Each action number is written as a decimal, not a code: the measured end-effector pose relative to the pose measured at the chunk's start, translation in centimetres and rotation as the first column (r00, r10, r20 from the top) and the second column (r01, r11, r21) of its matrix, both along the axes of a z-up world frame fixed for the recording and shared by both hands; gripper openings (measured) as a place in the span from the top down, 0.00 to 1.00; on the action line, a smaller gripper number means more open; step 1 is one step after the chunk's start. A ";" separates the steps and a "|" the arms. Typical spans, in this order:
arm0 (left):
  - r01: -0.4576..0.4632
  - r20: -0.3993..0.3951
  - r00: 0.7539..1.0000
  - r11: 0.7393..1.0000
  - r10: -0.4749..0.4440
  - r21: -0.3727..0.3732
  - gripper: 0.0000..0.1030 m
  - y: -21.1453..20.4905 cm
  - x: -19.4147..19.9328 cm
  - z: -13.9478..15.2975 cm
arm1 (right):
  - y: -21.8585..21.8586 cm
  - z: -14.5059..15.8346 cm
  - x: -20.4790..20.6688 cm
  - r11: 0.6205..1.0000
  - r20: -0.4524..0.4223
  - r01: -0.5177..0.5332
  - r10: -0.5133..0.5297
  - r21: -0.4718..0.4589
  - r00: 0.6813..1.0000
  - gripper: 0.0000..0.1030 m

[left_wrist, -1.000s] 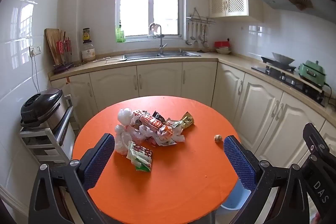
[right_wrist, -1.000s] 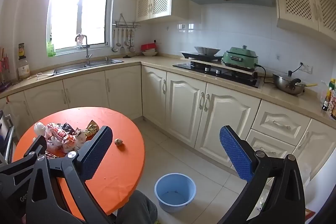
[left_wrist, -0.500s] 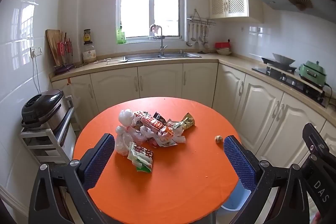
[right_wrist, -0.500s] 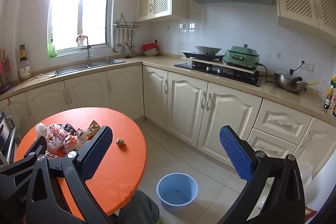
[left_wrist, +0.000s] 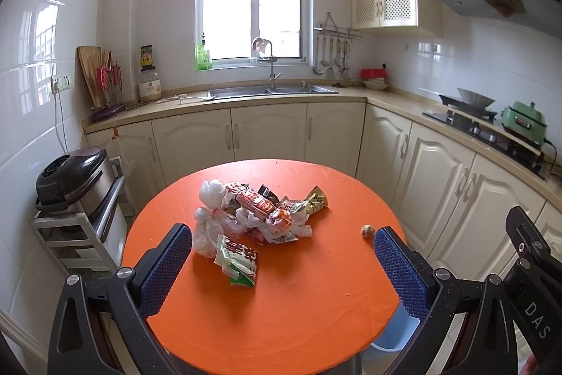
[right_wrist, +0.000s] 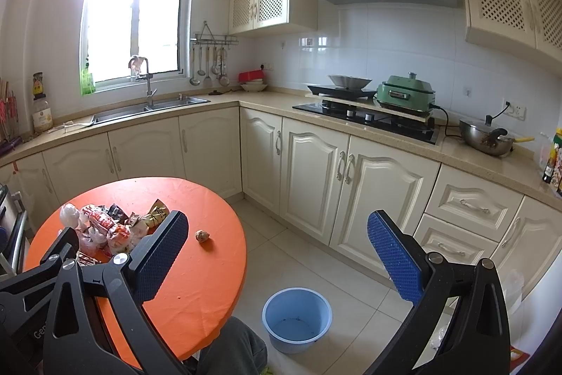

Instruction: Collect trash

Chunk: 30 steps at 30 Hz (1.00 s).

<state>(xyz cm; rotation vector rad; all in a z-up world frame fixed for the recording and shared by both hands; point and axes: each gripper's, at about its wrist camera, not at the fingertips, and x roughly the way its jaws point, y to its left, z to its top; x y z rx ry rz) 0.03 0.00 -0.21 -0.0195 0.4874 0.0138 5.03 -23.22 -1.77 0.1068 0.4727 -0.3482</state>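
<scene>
A heap of snack wrappers and crumpled plastic bags (left_wrist: 253, 217) lies near the middle of the round orange table (left_wrist: 298, 304). A green-and-white packet (left_wrist: 237, 264) sits at the heap's near edge. A small crumpled brown ball (left_wrist: 367, 230) rests alone toward the table's right side, also seen as the ball (right_wrist: 202, 236) in the right wrist view. My left gripper (left_wrist: 282, 269) hovers open above the table's near half, holding nothing. My right gripper (right_wrist: 277, 255) is open and empty, held off the table's right edge above the floor. A light blue bucket (right_wrist: 296, 318) stands on the floor beside the table.
Cream cabinets and a counter run along the back and right walls, with a sink (left_wrist: 270, 90) and a stove (right_wrist: 365, 118). A rice cooker (left_wrist: 68, 174) sits on a white rack left of the table. A person's knee (right_wrist: 239, 350) shows beside the table edge.
Both views have shifted only slightly; the table and trash sit a little lower in frame. Both grippers stay open and nothing was picked up.
</scene>
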 end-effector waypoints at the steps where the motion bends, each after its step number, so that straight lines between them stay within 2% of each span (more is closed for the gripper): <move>1: 0.000 0.000 1.000 1.000 0.000 0.000 0.01 0.0 0.0 0.0 | 0.0 0.0 0.0 1.000 0.000 0.000 0.000 0.000 1.000 0.00; 30: -0.002 -0.012 1.000 1.000 0.002 -0.002 0.01 0.5 -0.1 -0.4 | 0.2 -0.4 -0.1 1.000 -0.007 0.000 0.000 0.002 1.000 0.00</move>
